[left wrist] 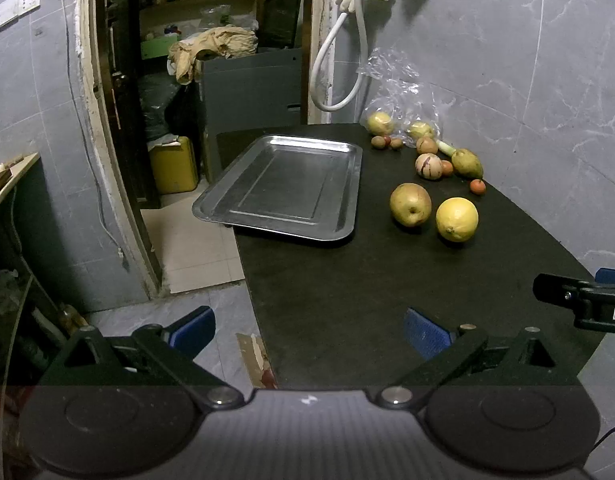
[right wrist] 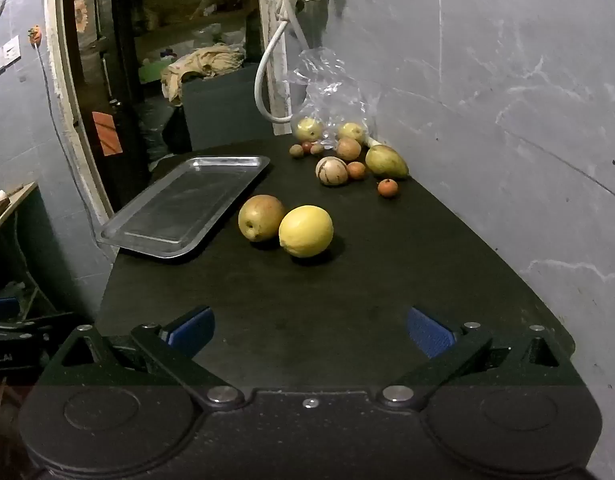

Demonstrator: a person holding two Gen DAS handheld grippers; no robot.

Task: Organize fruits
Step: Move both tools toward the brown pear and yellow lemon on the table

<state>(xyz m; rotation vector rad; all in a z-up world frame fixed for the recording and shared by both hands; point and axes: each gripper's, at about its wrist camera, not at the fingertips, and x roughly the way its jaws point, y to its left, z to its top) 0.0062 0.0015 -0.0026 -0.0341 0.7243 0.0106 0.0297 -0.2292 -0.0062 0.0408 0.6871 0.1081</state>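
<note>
An empty steel tray (left wrist: 281,188) (right wrist: 179,206) lies on the black table's left part, its corner past the edge. A brownish pear (left wrist: 410,204) (right wrist: 261,218) and a yellow lemon (left wrist: 456,219) (right wrist: 306,231) sit side by side right of it. Farther back lie a striped melon (left wrist: 428,166) (right wrist: 331,171), a green mango (left wrist: 466,163) (right wrist: 385,161) and several small round fruits. My left gripper (left wrist: 307,330) hangs open over the table's near left edge. My right gripper (right wrist: 309,330) is open above the near table, well short of the lemon. Both hold nothing.
A crumpled clear plastic bag (left wrist: 399,92) (right wrist: 331,92) with two yellow fruits lies at the back against the grey wall. A white hose (left wrist: 335,76) hangs behind. Left of the table the floor drops away toward a doorway with a yellow can (left wrist: 173,166).
</note>
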